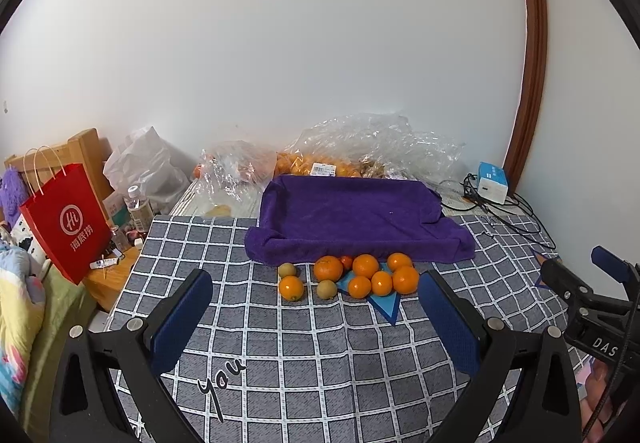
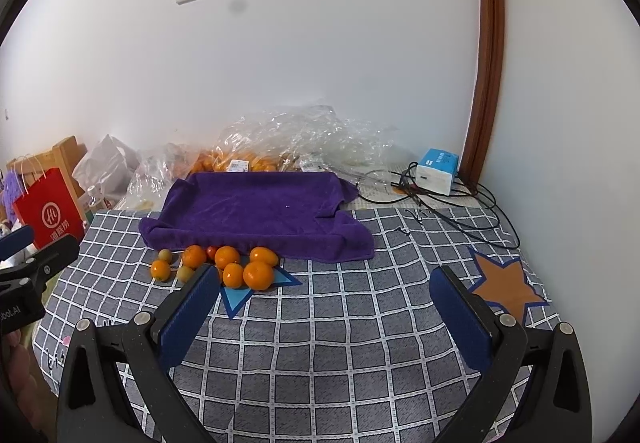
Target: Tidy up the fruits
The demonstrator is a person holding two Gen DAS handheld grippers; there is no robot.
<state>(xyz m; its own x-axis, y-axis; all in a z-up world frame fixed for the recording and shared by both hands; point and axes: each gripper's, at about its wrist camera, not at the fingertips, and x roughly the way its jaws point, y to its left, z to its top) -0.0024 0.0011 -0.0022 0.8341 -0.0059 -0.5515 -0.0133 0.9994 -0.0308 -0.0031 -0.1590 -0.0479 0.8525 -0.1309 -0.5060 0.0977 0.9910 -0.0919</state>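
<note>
Status: the task appears not yet begun, or barely so. The purple towel (image 1: 352, 211), draped over what looks like a shallow tray, holds no fruit on its visible surface. All loose fruit lies on the grey checked cloth (image 1: 320, 355) covering the desk, clustered just in front of the towel's near edge. Judged from this layout, every piece remains to be moved or sorted; whether the towel-lined tray is the intended destination cannot be confirmed.

Count of loose fruit, left wrist view:
- Oranges: seven. One lies apart at the left (image 1: 291, 288); six form a tight group (image 1: 366, 266), several resting on a blue star patch (image 1: 386, 308) in the cloth.
- Kiwis: two, one near the towel (image 1: 287, 269), one nearer the camera (image 1: 327, 288).
- One small red fruit (image 1: 346, 262), probably a tomato, largely hidden between two oranges.

Further oranges sit in clear plastic bags (image 1: 360, 147) behind the towel; their number cannot be determined.

Left gripper (image 1: 316, 307): fingers spread wide, holding nothing, hovering above the cloth short of the fruit cluster.
Right gripper (image 2: 324, 303): fingers likewise spread wide and empty, positioned to the right of the cluster, its left finger (image 2: 188, 319) overlapping the fruit in view; contact cannot be established.

Other items: a red paper bag (image 1: 66, 223) at the left, a blue-and-white box (image 1: 493, 183) with cables at the right rear.
</note>
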